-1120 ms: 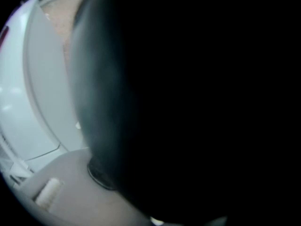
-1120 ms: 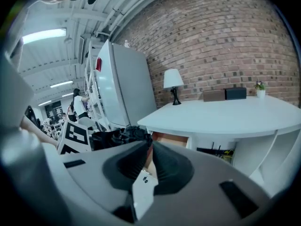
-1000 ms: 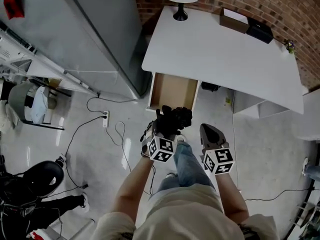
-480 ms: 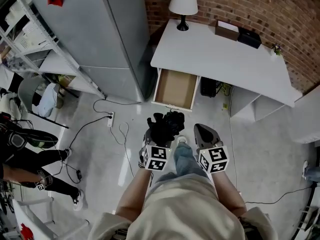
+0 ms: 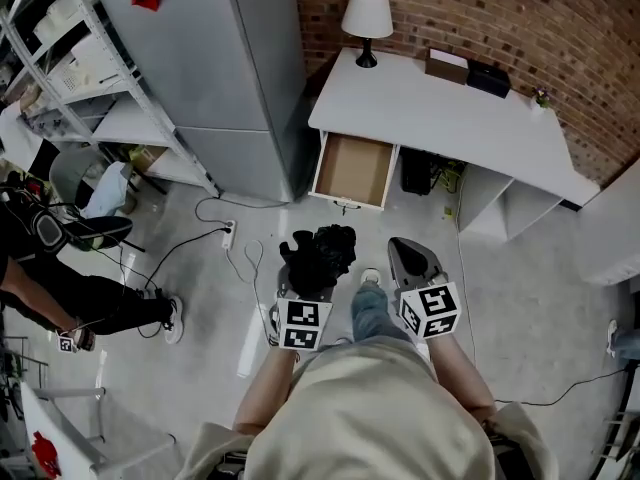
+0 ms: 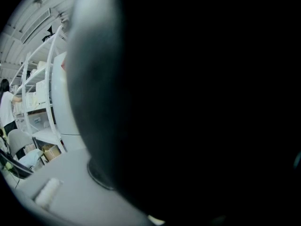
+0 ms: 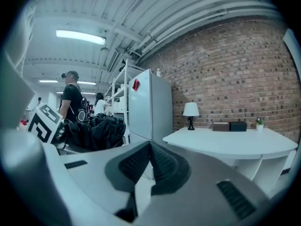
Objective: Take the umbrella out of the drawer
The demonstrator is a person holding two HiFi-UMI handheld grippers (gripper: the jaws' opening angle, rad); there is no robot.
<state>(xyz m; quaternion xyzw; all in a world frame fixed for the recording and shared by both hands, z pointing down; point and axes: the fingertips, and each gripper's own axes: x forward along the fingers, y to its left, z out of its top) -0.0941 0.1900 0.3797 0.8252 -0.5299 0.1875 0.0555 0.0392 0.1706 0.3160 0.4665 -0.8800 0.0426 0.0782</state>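
My left gripper is shut on the black folded umbrella and holds it in the air above the floor, well in front of the open drawer. The drawer's wooden bottom is bare. In the left gripper view the umbrella fills nearly the whole picture and hides the jaws. My right gripper hangs beside it on the right, shut with nothing in it; its pads meet in the right gripper view. That view also shows the umbrella at the left.
The white desk stands against the brick wall with a lamp and two boxes. A tall grey cabinet and shelving are at the left. A power strip and cables lie on the floor. A person stands at the far left.
Both grippers have drawn back from the drawer and risen, the left one still carrying the umbrella. The desk and drawer now lie farther off.
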